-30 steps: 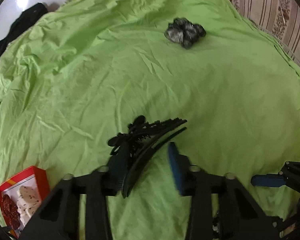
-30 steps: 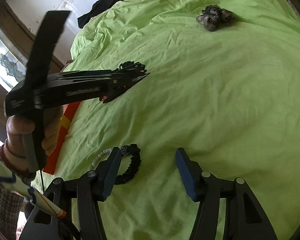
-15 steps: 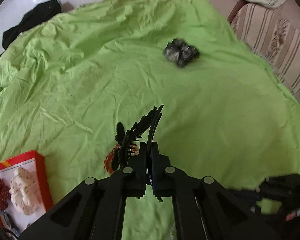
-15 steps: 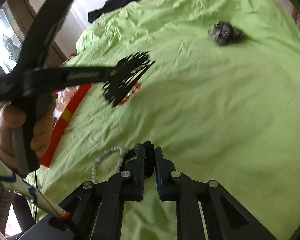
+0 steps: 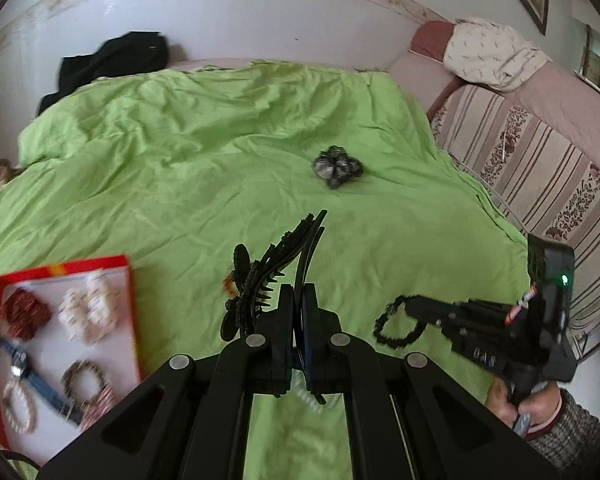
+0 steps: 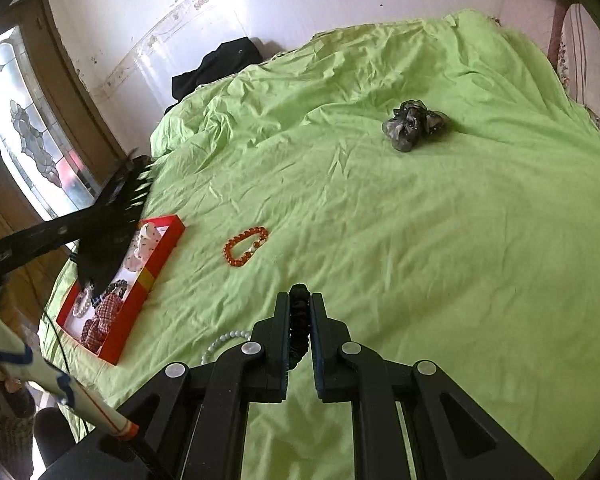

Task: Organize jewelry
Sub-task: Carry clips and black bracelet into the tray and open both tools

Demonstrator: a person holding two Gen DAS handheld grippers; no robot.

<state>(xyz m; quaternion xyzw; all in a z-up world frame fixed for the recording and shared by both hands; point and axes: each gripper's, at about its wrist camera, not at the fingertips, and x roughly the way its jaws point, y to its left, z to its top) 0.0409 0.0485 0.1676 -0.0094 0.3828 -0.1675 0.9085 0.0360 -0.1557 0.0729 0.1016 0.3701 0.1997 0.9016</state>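
Left wrist view: left gripper point(image 5: 297, 300) jaws clamped on black toothed hair clip point(image 5: 268, 268), held above green sheet point(image 5: 180, 184). Right gripper point(image 6: 300, 304) pinched tight on black beaded bracelet point(image 6: 299, 322). Red box point(image 6: 156, 264), L of right gripper, holds bracelets, scrunchies. Orange bead bracelet point(image 6: 244, 246) lies just beside box; grey scrunchie point(image 6: 414, 124) well apart.

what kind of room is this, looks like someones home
Most likely a bedroom in a home. The work surface is a bed under a rumpled green sheet, a striped cushioned seat stands beside it, and dark clothing lies heaped against the wall.
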